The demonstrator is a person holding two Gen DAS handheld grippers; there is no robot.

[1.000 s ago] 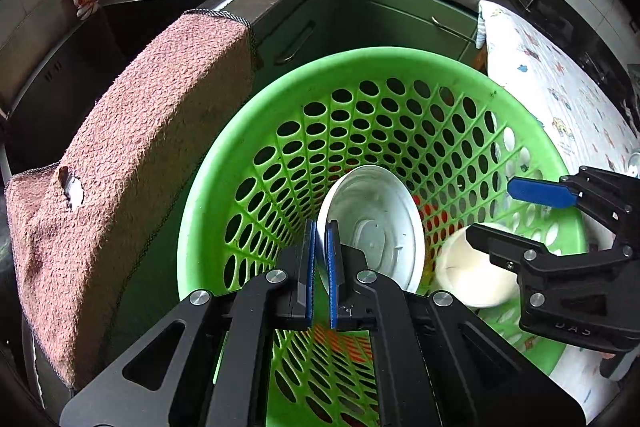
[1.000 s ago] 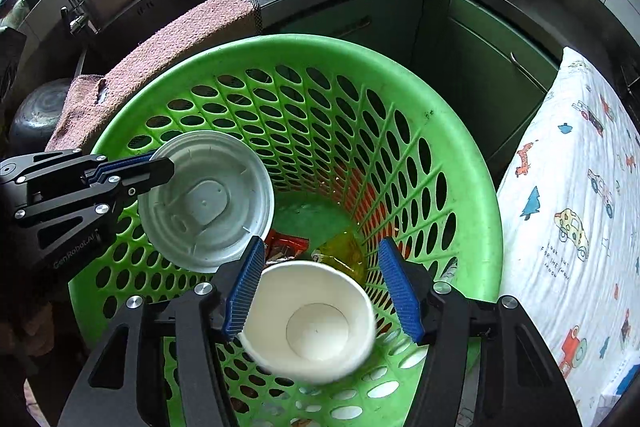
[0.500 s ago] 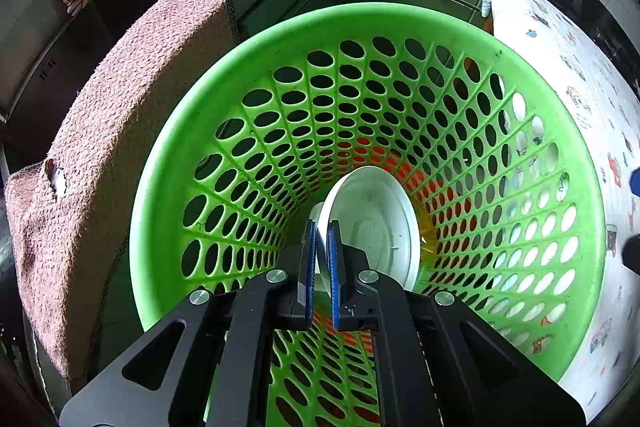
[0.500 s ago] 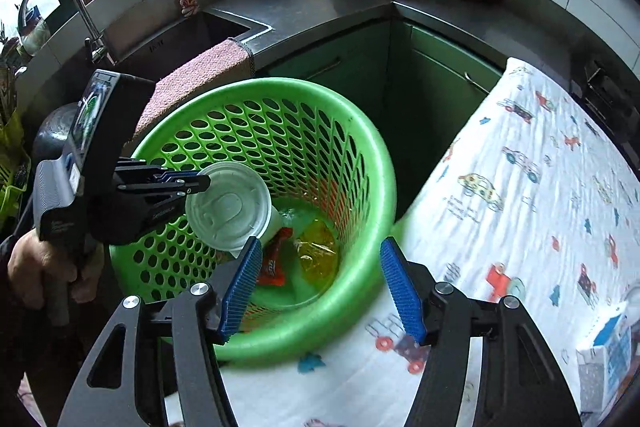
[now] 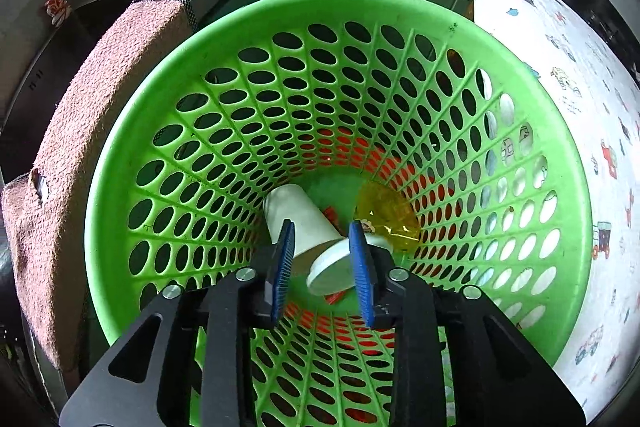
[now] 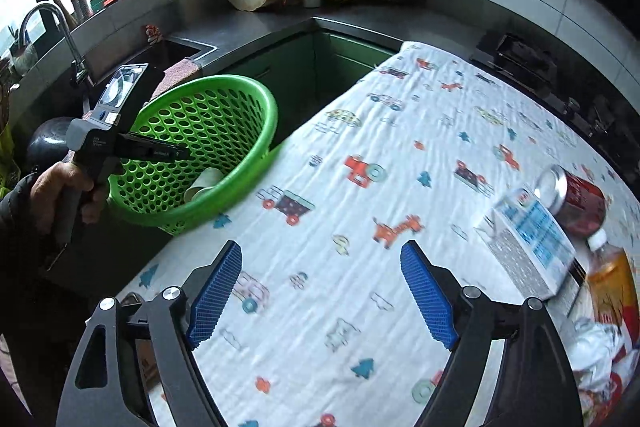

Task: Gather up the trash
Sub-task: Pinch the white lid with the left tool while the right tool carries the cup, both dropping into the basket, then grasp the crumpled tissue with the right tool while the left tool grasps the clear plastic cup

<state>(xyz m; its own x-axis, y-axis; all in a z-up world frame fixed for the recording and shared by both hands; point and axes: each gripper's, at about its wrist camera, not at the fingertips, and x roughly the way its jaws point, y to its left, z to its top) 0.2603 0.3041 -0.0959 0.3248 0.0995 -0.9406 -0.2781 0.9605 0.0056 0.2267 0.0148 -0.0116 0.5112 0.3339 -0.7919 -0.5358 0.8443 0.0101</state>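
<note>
The left gripper [image 5: 322, 263] hung part-open, empty, over the perforated green plastic basket [image 5: 160, 163] holding a white paper cup [image 5: 298, 217]; the right gripper [image 6: 322, 297] gaped wide above the printed cloth [image 6: 400, 155].

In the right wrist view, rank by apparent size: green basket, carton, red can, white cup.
1. green basket
2. carton
3. red can
4. white cup

Carton and can sit nearer the camera, so true sizes are unsure.

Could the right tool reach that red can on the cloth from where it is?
Probably yes: the right tool is open and empty, but the red can lies behind a white carton, so it should come around that.
</note>
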